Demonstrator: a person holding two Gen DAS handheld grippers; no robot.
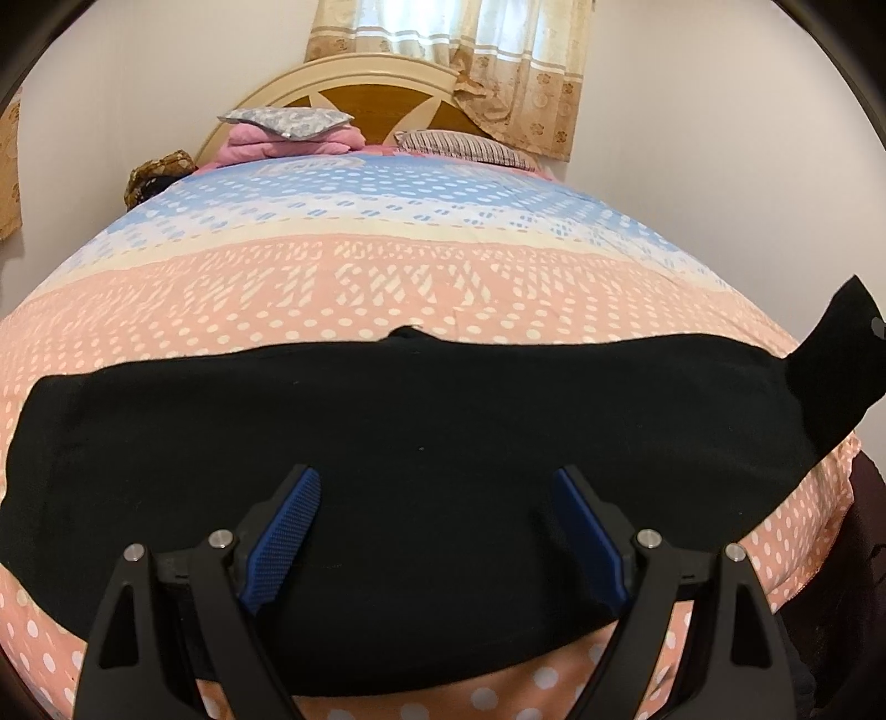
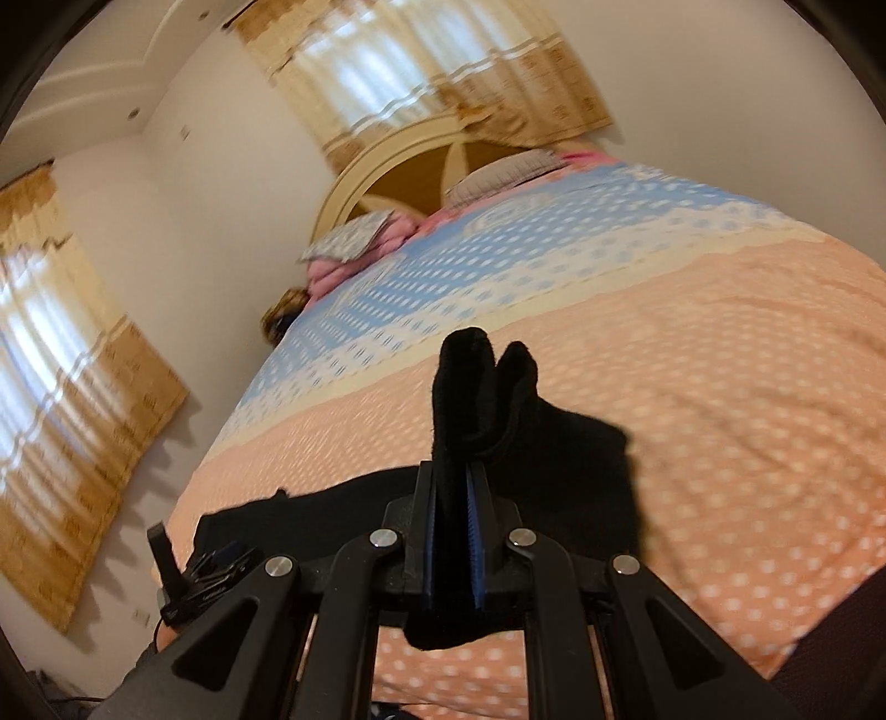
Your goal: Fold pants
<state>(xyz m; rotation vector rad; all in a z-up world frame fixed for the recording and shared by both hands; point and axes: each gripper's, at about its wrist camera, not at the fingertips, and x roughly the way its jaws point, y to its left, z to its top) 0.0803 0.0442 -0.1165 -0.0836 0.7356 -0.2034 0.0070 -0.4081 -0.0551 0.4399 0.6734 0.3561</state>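
Black pants (image 1: 387,432) lie flat across the near part of the bed, spread left to right. My left gripper (image 1: 437,487) is open, its blue pads (image 1: 288,531) just above the pants' middle near the front edge, holding nothing. The pants' right end (image 1: 830,354) is lifted off the bed. My right gripper (image 2: 454,471) is shut on that end of the pants (image 2: 482,387), with bunched black cloth sticking out past the fingertips and the rest trailing down to the bed. The left gripper shows in the right wrist view (image 2: 205,570) at lower left.
The bed has a pink, cream and blue dotted sheet (image 1: 387,266). Pillows and a folded pink blanket (image 1: 288,138) lie by the headboard (image 1: 360,94). Curtains (image 1: 470,50) hang behind. A wall runs along the bed's left side.
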